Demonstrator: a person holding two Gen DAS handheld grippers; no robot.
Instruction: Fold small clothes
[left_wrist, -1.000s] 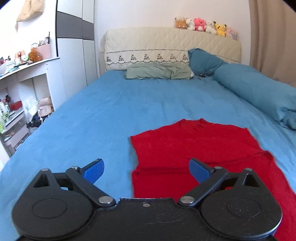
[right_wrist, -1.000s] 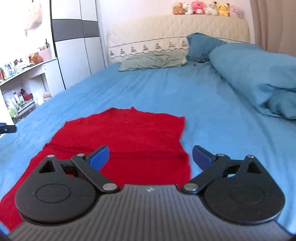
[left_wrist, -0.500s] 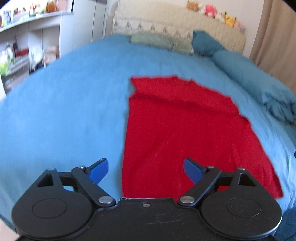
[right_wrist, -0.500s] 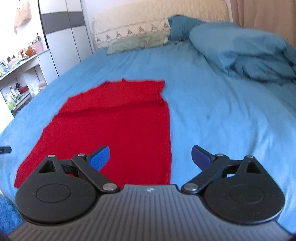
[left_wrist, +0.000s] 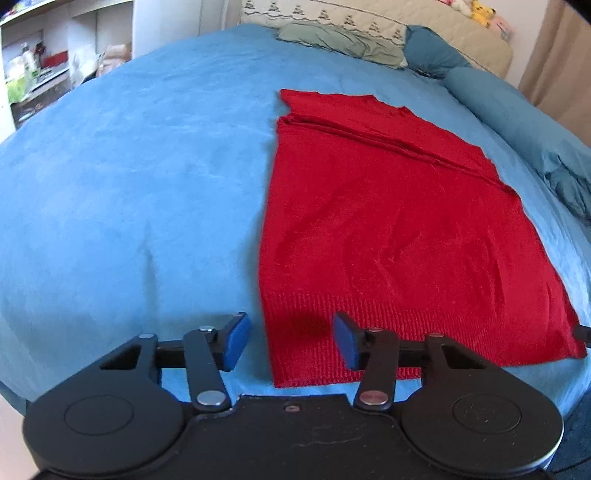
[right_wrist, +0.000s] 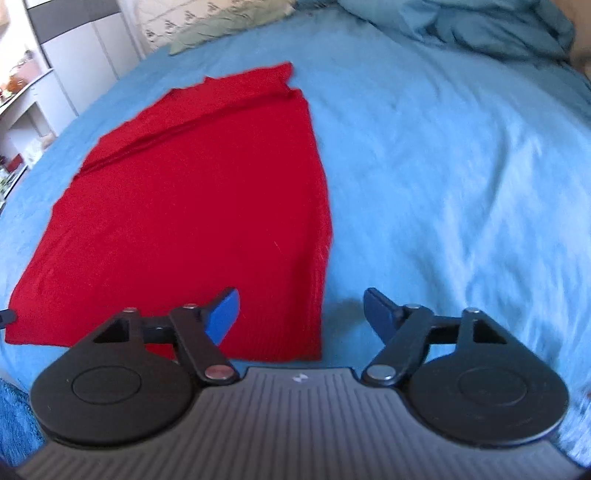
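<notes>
Both the left tongs (left_wrist: 290, 341) and right tongs (right_wrist: 301, 314) were spread over the red garment's (left_wrist: 388, 229) near hem corners, seemingly not touching

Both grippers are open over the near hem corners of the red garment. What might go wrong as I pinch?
1. The left gripper straddles the red garment edge; a finger may catch the blue sheet too.
2. The right gripper is similarly half off the corner, so a thin bite may slip.

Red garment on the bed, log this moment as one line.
red garment flat on blue bed | left tool open at near-left hem corner | right tool open at near-right hem corner | nothing gripped
</notes>
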